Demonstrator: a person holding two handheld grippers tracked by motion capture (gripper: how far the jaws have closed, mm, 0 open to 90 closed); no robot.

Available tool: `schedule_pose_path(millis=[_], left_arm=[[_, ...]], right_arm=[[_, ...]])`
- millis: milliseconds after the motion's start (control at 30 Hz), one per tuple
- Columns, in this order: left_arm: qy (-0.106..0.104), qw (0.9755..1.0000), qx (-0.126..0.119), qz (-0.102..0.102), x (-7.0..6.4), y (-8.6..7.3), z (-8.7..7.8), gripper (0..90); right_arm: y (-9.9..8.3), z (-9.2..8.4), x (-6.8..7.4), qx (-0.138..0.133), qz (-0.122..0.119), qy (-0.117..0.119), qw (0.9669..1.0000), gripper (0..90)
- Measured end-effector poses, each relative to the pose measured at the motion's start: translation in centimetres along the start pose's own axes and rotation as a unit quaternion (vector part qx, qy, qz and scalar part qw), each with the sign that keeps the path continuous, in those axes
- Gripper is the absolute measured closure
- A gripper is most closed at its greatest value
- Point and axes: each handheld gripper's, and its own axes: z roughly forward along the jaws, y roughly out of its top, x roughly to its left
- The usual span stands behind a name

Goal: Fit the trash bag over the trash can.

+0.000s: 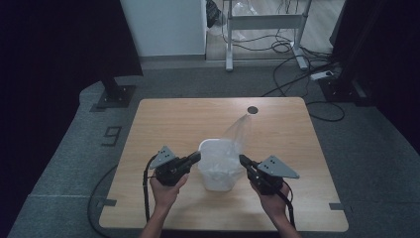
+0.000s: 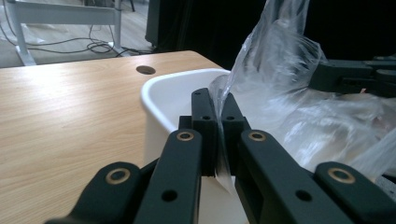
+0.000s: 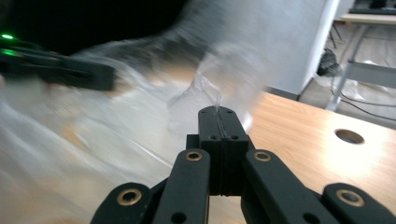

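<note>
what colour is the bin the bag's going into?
White bin, lined with a clear plastic bag; the left gripper view shows it best.

in the right gripper view we see the clear plastic bag smeared by motion blur, so its folds and edges cannot be traced, and the left gripper beyond it is a soft dark bar. the bag hides the white bin there. in the left gripper view the bin's far rim and inside lie behind the bag, its base is hidden by the jaws, and the right gripper is cut off by the right edge. from the high view, the person's forearms are cut off at the bottom edge, and we find the gripper tips too small to judge.
</note>
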Motion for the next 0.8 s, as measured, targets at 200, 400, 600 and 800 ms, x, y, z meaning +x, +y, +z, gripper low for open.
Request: schedule_pose_path(millis=[200,400,600,800], left_arm=[[0.004,0.9999,-0.001,-0.014,0.9,-0.5,-0.4,88.9],[0.007,0.9997,0.003,-0.022,1.4,-1.0,-0.6,88.7],[0.010,0.9995,0.007,-0.029,1.9,-1.5,-0.6,88.4],[0.009,0.9995,0.005,-0.031,2.4,-2.1,-0.6,88.4]], right_arm=[[-1.0,0.0,-1.1,0.004,0.013,-0.015,0.9998,89.1],[-1.5,0.1,-1.2,0.009,0.014,-0.023,0.9996,89.1],[-1.9,0.4,-1.4,0.016,0.017,-0.029,0.9993,89.1],[-2.5,0.8,-1.6,0.022,0.019,-0.030,0.9991,89.1]])
